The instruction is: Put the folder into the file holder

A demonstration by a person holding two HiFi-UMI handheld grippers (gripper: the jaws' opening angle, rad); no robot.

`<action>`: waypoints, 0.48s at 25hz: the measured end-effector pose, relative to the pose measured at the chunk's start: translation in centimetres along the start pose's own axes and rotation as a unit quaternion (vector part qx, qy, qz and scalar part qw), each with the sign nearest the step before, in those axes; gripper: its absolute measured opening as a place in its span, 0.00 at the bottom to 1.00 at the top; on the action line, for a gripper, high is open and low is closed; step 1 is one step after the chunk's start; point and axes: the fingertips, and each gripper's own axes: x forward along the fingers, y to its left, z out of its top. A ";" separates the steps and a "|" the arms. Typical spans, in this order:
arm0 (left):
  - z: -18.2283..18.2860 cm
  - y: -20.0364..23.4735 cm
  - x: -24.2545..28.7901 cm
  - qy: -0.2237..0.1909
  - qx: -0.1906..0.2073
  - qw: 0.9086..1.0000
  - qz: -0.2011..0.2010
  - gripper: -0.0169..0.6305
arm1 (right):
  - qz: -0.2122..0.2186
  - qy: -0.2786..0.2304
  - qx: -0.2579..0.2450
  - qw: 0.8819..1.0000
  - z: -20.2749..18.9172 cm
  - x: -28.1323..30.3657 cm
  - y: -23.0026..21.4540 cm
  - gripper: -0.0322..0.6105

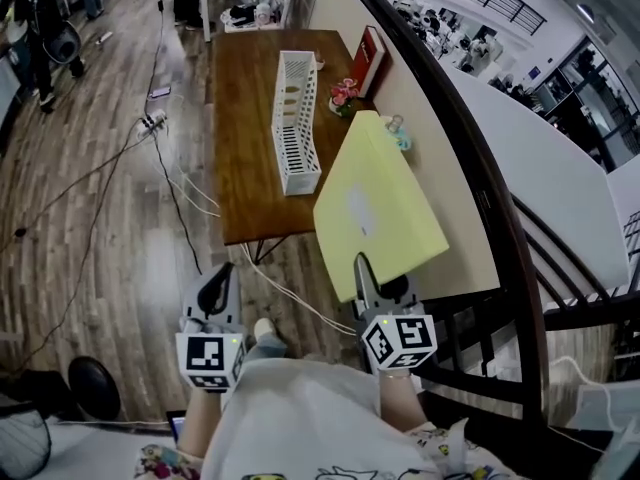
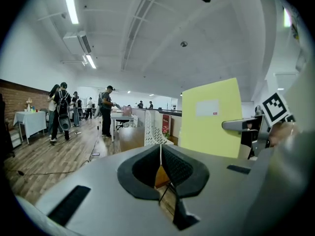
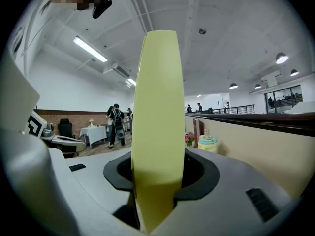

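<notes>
left gripper [image 1: 219,283]: grey shell, black pads | right gripper [image 1: 364,273]: same grey and black | left cube [image 1: 210,359], right cube [image 1: 400,340]: white, black square marks | top [image 1: 300,418]: light, small drawings

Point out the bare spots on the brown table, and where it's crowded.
Bare: the long strip of the table between its left edge and the white file holder, and the near end in front of it. Crowded: the wall side, where the red book, flowers and a small ornament stand; the yellow folder blocks the view there.
</notes>
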 end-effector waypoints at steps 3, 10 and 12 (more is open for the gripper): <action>-0.7 0.9 0.2 0.007 -0.006 1.000 -0.008 0.04 | -0.007 0.000 -0.004 1.000 0.1 0.6 0.6 0.32; -1.6 2.4 0.9 0.022 -0.019 1.000 -0.011 0.04 | -0.019 0.020 -0.010 1.000 -0.1 1.9 0.8 0.32; -1.7 2.8 1.5 0.027 -0.019 0.999 -0.009 0.04 | -0.020 0.023 -0.009 0.999 -0.2 2.5 0.7 0.32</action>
